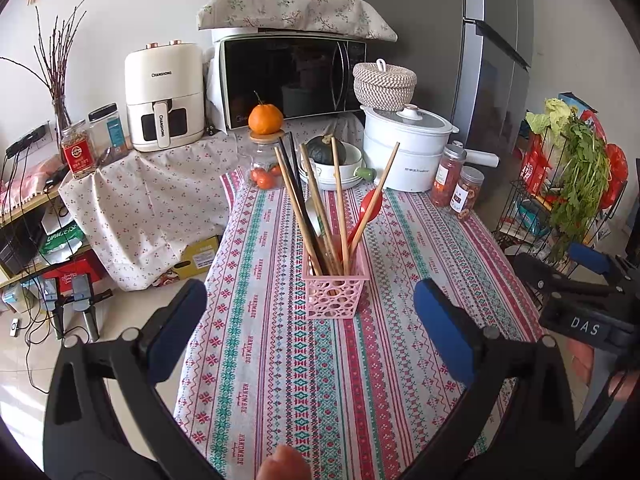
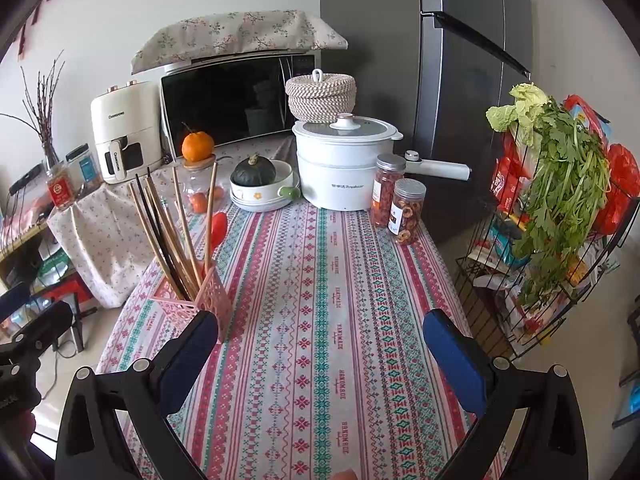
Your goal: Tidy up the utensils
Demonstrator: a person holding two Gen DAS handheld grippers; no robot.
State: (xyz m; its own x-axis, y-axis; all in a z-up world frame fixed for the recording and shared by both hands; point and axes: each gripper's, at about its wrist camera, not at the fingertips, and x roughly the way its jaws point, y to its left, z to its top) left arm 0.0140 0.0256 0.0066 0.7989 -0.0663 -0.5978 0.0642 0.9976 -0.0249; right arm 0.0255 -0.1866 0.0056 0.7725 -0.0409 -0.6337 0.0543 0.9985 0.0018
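While both my grippers hang over the near end of the worktop (image 2: pixel 320 320), the pink holder (image 1: pixel 335 294) stands upright on the patterned cloth, centred in the left wrist view and at the left edge of the cloth in the right wrist view. It carries wooden chopsticks (image 1: pixel 316 204), one dark pair, a red spoon (image 1: pixel 370 204) and a metal spoon, all leaning outward.

Surroundings, far end of worktop: white electric pot (image 2: pixel 344 168) with lid, woven lidded basket (image 2: pixel 320 96) behind it, two clear jars (image 2: pixel 396 204) of dried fruit just right of the pot. A green squash sits in a bowl (image 2: pixel 264 184) left of the pot. A glass jar with an orange (image 1: pixel 265 119) on its lid stands far left. Behind these: microwave (image 1: pixel 292 76) under a floral cover, air fryer (image 1: pixel 164 96) to its left, fridge (image 2: pixel 472 60) at far right. A wire rack with leafy greens (image 2: pixel 560 184) stands beside the worktop's right edge. Nothing lies between my jaws and the holder.

Left gripper (image 1: pixel 310 332): jaws spread wide, holding nothing, touching nothing; the holder sits just beyond and between the blue pads. Right gripper (image 2: pixel 320 348): jaws spread wide, empty; bare cloth between the pads, the holder just off the left pad. My right gripper shows at the right edge of the left wrist view.
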